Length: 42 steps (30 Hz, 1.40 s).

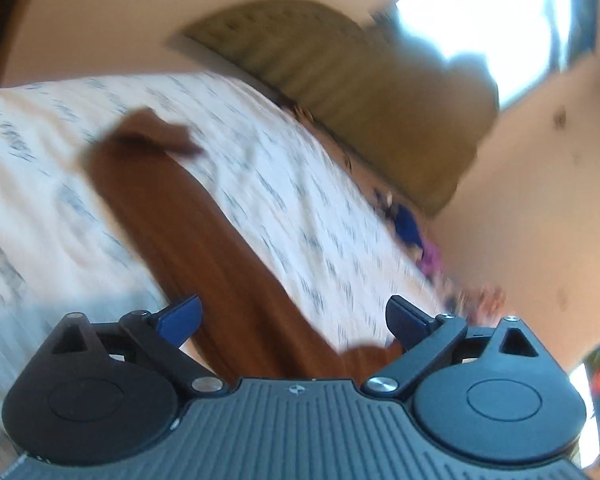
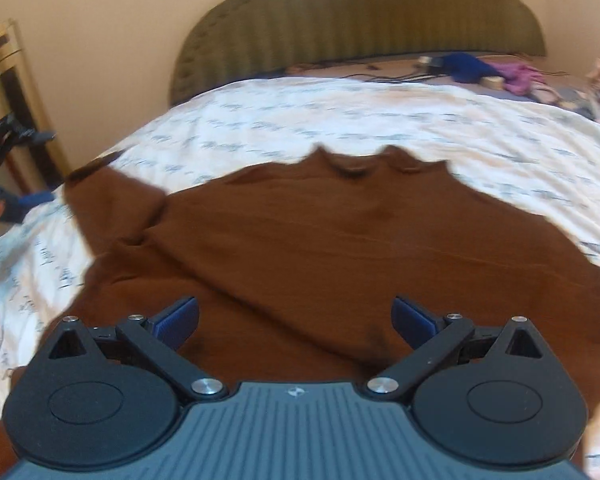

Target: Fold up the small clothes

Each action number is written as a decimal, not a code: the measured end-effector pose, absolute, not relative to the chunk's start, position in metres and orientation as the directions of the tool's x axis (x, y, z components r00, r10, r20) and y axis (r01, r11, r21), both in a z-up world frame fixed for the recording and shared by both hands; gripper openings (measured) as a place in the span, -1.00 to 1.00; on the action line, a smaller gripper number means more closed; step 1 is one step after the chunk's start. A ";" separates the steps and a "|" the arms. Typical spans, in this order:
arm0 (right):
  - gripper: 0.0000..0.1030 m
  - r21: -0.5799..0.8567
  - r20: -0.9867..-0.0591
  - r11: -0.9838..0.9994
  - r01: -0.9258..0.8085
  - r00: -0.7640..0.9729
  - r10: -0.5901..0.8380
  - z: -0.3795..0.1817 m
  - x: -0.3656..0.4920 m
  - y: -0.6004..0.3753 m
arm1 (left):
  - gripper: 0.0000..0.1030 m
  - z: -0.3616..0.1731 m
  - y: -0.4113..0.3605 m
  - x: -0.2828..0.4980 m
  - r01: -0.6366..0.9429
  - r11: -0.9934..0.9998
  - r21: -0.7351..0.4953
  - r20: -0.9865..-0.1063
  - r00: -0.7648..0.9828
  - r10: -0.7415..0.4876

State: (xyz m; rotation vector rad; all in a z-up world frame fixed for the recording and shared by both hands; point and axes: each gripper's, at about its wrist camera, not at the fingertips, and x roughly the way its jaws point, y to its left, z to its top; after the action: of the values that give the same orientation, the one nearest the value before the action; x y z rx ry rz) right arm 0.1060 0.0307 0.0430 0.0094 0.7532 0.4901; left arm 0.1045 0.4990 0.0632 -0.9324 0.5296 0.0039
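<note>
While both tools point(image 1: 294, 322) point(image 2: 295, 320) gape wide, brown garment point(image 2: 300, 240) spread beneath, on bed point(image 2: 340, 120)

It was a home bedroom: a bed point(image 2: 340, 112) under a white patterned sheet, with a green padded headboard point(image 2: 360, 20) behind it against a cream wall point(image 2: 80, 40).

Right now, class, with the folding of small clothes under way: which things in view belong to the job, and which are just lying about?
Part of the job:
- brown garment, spread on the white patterned bedsheet
- left tool, open
- right tool, open

Just lying about:
- blue cloth near the green headboard
- purple cloth
- dark cables
</note>
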 end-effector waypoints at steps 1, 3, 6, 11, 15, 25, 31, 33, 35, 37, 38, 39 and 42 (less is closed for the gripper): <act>1.00 0.196 -0.647 0.870 -0.452 0.607 0.462 0.041 0.104 0.046 | 0.91 0.063 0.514 0.109 -0.241 0.585 -0.774 -0.433 0.876 -0.212; 1.00 0.212 -0.640 0.852 -0.480 0.591 0.492 0.038 0.101 0.070 | 0.95 0.060 0.540 0.124 -0.255 0.532 -0.807 -0.430 0.872 -0.233; 1.00 0.233 -0.615 0.831 -0.504 0.585 0.528 0.036 0.102 0.103 | 0.96 0.060 0.561 0.143 -0.275 0.477 -0.835 -0.416 0.883 -0.219; 1.00 0.504 -0.540 0.725 -0.470 0.484 0.689 0.061 0.165 0.163 | 0.97 0.059 0.555 0.131 -0.207 0.470 -0.858 -0.341 0.914 -0.220; 1.00 0.711 -0.542 0.609 -0.352 0.278 0.793 0.069 0.240 0.249 | 0.97 0.048 0.547 0.104 -0.099 0.483 -0.870 -0.212 0.960 -0.185; 0.99 0.782 -0.533 0.571 -0.250 0.206 0.821 0.023 0.334 0.402 | 0.98 0.016 0.580 0.068 -0.018 0.431 -0.902 -0.085 0.987 -0.137; 0.21 0.711 -0.611 0.636 -0.300 0.185 0.770 0.007 0.349 0.447 | 0.98 0.010 0.584 0.077 -0.037 0.412 -0.910 -0.113 0.980 -0.162; -0.54 0.660 -0.662 0.681 -0.316 0.184 0.727 0.003 0.348 0.457 | 0.98 0.009 0.583 0.081 -0.029 0.397 -0.917 -0.108 0.978 -0.177; -0.71 0.632 -0.682 0.707 -0.317 0.204 0.702 0.004 0.342 0.459 | 0.98 0.006 0.584 0.083 -0.028 0.387 -0.922 -0.107 0.977 -0.186; -0.81 0.626 -0.680 0.716 -0.308 0.234 0.695 0.010 0.336 0.455 | 0.98 0.005 0.586 0.082 -0.020 0.366 -0.930 -0.095 0.977 -0.189; -0.88 0.620 -0.676 0.719 -0.315 0.250 0.693 0.014 0.333 0.453 | 0.98 0.005 0.587 0.080 -0.014 0.354 -0.935 -0.086 0.979 -0.187; -0.88 0.598 -0.679 0.731 -0.329 0.276 0.680 0.021 0.329 0.451 | 0.98 0.005 0.589 0.079 -0.004 0.345 -0.939 -0.074 0.979 -0.189; -0.89 0.572 -0.665 0.734 -0.367 0.316 0.676 0.045 0.314 0.434 | 0.98 0.002 0.593 0.075 0.013 0.316 -0.949 -0.050 0.981 -0.189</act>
State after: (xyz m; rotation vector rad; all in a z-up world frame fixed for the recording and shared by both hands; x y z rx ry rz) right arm 0.3139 0.4338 0.0449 0.3435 1.0406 0.7047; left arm 0.0754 0.5927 0.0022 -1.2439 0.1625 -0.1336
